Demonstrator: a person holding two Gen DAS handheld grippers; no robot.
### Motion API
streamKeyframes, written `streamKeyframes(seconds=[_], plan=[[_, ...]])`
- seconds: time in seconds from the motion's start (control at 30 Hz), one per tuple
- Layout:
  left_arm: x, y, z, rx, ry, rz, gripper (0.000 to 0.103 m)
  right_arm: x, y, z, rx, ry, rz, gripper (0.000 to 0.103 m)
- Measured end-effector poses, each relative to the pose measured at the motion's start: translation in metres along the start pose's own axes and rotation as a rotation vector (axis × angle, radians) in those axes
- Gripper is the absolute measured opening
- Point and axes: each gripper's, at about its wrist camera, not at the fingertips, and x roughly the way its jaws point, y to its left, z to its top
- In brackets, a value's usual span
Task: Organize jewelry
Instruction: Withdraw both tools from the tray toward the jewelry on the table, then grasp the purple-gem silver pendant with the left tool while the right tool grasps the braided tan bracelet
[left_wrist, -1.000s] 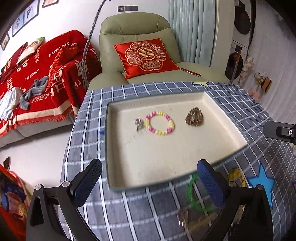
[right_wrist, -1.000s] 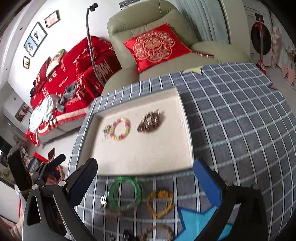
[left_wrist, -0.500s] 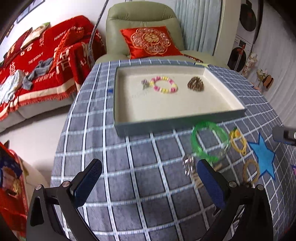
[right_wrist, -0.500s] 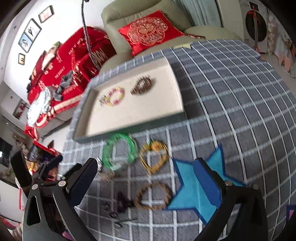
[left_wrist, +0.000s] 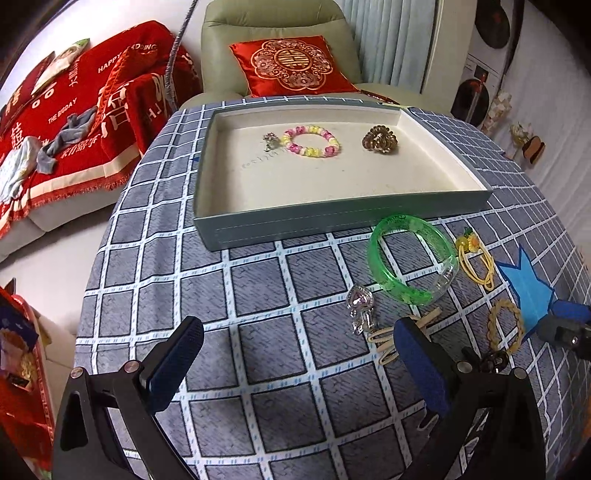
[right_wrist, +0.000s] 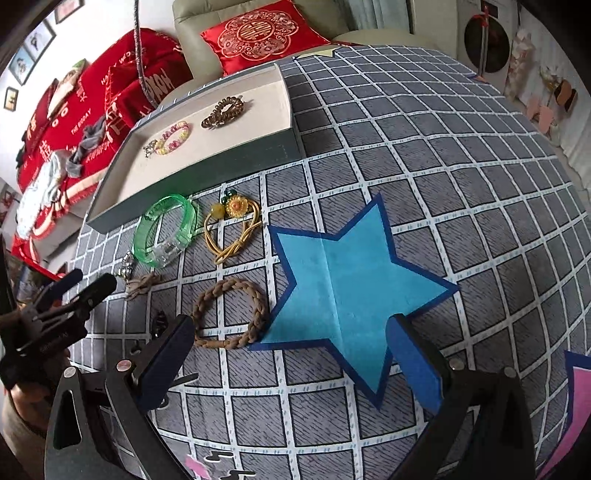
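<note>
While three pieces already lie in the tray (left_wrist: 332, 218), namely a beaded bracelet (left_wrist: 312, 140), a brown coil tie (left_wrist: 379, 139) and a small silver charm (left_wrist: 270, 139), I judge the sorting under half done. On the checked surface (left_wrist: 258, 295) remain a green bangle (left_wrist: 412, 254), yellow flower tie (right_wrist: 232, 225), braided ring (right_wrist: 231, 314), silver pendant (left_wrist: 359, 310) and tan clip (left_wrist: 391, 338). My left hand-held gripper (left_wrist: 295, 363) and right hand-held gripper (right_wrist: 290, 360) both stand spread, holding nothing.
</note>
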Motion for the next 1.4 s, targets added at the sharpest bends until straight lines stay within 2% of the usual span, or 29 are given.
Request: streamKeyframes(seconds=[0.23,0.37,0.6,0.67,0.73,0.8,0.87,0.93,1.03,1.07,1.1,1.13,1.4], plan=[[0.012,-0.001,0.001,-0.006,0.028,0.012,0.103,0.006,0.014,0.002,-0.046,-0.01,-0.044,0.099],[0.016,0.0,0.003,-0.011,0.032,0.017,0.103,0.013,0.024,0.003,-0.081,-0.008,-0.077,0.08],[0.017,-0.003,0.005,0.002,0.028,0.003,0.103,0.019,0.048,-0.003,-0.221,-0.036,-0.174,0.07],[0.017,-0.005,0.006,0.009,0.03,0.001,0.097,0.017,0.049,-0.005,-0.219,-0.038,-0.167,0.068],[0.015,-0.01,0.007,0.033,0.025,0.006,0.085,0.016,0.049,-0.005,-0.219,-0.037,-0.16,0.063],[0.014,-0.014,0.007,0.048,0.027,-0.004,0.079,0.014,0.051,-0.006,-0.233,-0.037,-0.154,0.052],[0.012,-0.018,0.007,0.063,0.027,-0.012,0.072,0.015,0.054,-0.007,-0.244,-0.035,-0.15,0.047],[0.011,-0.021,0.006,0.078,0.024,-0.018,0.056,0.015,0.057,-0.007,-0.248,-0.033,-0.147,0.043],[0.009,-0.025,0.006,0.097,0.025,-0.031,0.039,0.017,0.061,-0.007,-0.254,-0.031,-0.142,0.035],[0.009,-0.026,0.006,0.101,0.024,-0.037,0.033,0.016,0.062,-0.007,-0.257,-0.03,-0.141,0.029],[0.008,-0.027,0.005,0.107,0.022,-0.038,0.031,0.016,0.063,-0.008,-0.26,-0.031,-0.142,0.015],[0.007,-0.028,0.004,0.107,0.022,-0.038,0.031,0.016,0.063,-0.007,-0.262,-0.033,-0.142,0.009],[-0.007,-0.017,0.001,0.067,-0.015,-0.063,0.031,0.004,0.048,-0.009,-0.194,-0.061,-0.122,0.008]])
